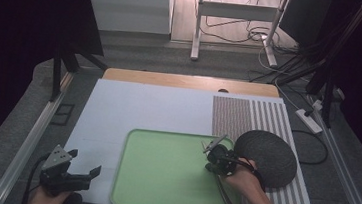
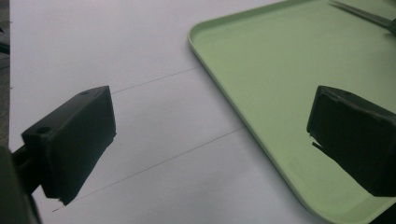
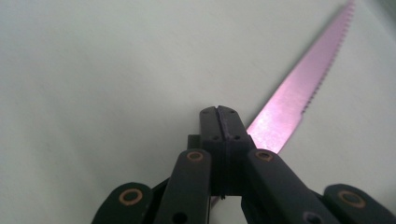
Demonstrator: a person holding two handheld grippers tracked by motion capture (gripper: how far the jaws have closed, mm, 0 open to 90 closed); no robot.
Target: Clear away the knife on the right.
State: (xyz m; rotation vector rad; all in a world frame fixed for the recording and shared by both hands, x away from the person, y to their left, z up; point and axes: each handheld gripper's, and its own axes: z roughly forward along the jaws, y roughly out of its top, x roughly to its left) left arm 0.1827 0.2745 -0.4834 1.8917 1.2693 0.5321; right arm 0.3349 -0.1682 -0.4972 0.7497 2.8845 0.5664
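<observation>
A light green tray [image 1: 161,180] [image 2: 280,70] lies on a white sheet [image 1: 143,108] near the table's front. On its right part rests a serrated knife [image 1: 224,191], dark handle toward me, and its blade [image 3: 299,88] runs out from under the jaws of my right gripper [image 1: 212,158] [image 3: 219,116]. That gripper is shut, its jaws pressed together over the blade. The blade tip [image 2: 355,10] pokes out at the tray's far side. My left gripper [image 1: 84,161] [image 2: 210,140] is open over the white sheet, left of the tray, with nothing between its jaws.
A dark round mat [image 1: 266,158] sits on a striped placemat [image 1: 268,118] right of the tray. The wooden table edge [image 1: 191,82] lies beyond the sheet. Cables and a stand's legs [image 1: 235,37] are on the floor behind.
</observation>
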